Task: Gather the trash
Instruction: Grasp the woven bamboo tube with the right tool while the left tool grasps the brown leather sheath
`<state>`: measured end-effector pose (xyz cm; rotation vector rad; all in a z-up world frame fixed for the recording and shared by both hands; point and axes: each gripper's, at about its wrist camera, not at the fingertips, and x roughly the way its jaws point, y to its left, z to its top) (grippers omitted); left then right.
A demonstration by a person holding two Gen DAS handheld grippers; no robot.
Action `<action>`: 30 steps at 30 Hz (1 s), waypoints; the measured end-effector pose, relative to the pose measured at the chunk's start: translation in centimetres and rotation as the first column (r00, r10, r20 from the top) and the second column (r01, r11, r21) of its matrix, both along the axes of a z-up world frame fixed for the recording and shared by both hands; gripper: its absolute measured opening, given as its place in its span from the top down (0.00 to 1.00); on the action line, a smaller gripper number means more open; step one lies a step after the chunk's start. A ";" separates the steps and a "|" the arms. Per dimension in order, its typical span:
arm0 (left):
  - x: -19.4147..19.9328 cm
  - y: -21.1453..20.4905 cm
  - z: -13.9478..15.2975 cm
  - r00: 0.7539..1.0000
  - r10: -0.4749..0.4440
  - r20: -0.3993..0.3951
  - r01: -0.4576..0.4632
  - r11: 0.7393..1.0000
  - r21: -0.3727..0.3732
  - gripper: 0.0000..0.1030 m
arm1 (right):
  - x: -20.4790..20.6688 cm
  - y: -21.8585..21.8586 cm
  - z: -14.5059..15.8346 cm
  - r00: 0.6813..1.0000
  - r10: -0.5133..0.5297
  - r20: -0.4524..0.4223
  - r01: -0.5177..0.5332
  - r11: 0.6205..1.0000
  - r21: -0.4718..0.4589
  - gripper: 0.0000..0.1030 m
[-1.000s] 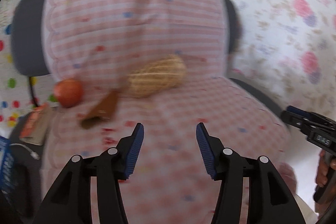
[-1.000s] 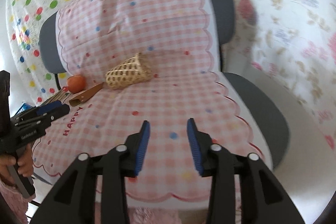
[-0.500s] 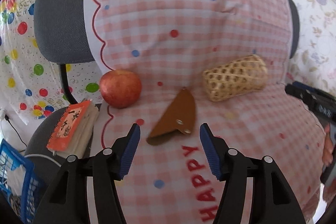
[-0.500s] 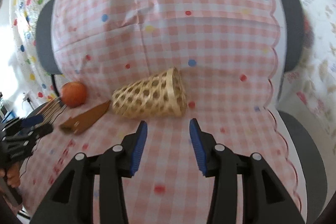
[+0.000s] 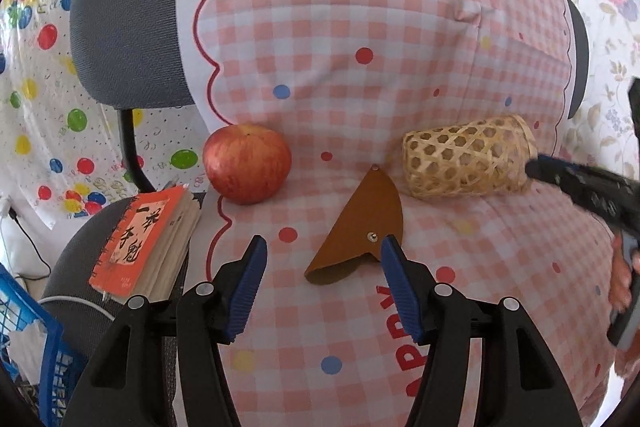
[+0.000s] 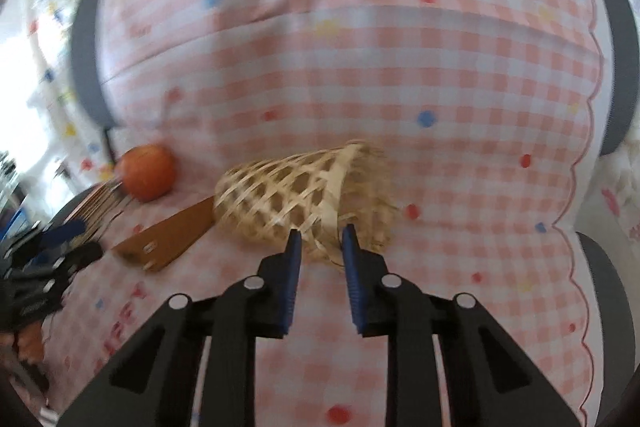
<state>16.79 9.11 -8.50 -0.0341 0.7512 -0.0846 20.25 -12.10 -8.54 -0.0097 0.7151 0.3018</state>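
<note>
A woven bamboo basket (image 5: 464, 163) lies on its side on the pink checked chair cover (image 5: 360, 67); it also shows in the right wrist view (image 6: 296, 195). A brown leather scrap (image 5: 360, 231) lies in front of it and shows in the right wrist view (image 6: 168, 239). My left gripper (image 5: 322, 283) is open, its tips on either side of the scrap's near end. My right gripper (image 6: 319, 247) has its jaws around the basket's rim, narrowly apart; contact is unclear. It also shows in the left wrist view (image 5: 560, 175) at the basket's mouth.
A red apple (image 5: 247, 163) sits left of the scrap, also in the right wrist view (image 6: 148, 177). An orange notebook (image 5: 144, 239) lies on the grey chair seat at left. A blue crate (image 5: 28, 339) is at the lower left. Patterned cloths hang behind.
My left gripper has moved in so its tips flank the brown scrap. My right gripper has advanced to the basket's rim and its jaws have narrowed around it.
</note>
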 end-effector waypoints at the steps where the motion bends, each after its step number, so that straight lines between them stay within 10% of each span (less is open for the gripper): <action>1: 0.0 0.1 0.1 1.000 0.000 0.000 0.000 1.000 -0.003 0.42 | -0.7 0.6 0.0 0.998 0.057 -0.011 -0.056 0.998 0.022 0.79; 8: -0.8 0.4 0.8 1.000 -0.003 0.015 0.003 1.000 -0.004 0.42 | -4.4 4.7 1.1 0.958 0.286 -0.027 -0.285 0.958 0.031 0.78; 12: -0.9 0.6 0.9 1.000 0.002 0.019 -0.002 1.000 -0.001 0.42 | -5.6 4.2 2.2 0.974 0.223 0.039 -0.221 0.974 -0.044 0.63; 25: 1.1 1.0 -0.7 1.000 0.001 -0.022 -0.002 1.000 -0.003 0.42 | 2.2 -1.1 -1.1 1.000 -0.002 0.019 0.004 0.993 -0.121 0.63; 30: 0.8 1.1 -0.8 1.000 0.001 -0.024 -0.001 1.000 0.004 0.41 | 3.7 -0.8 -2.0 1.000 0.009 -0.008 -0.010 0.996 -0.085 0.84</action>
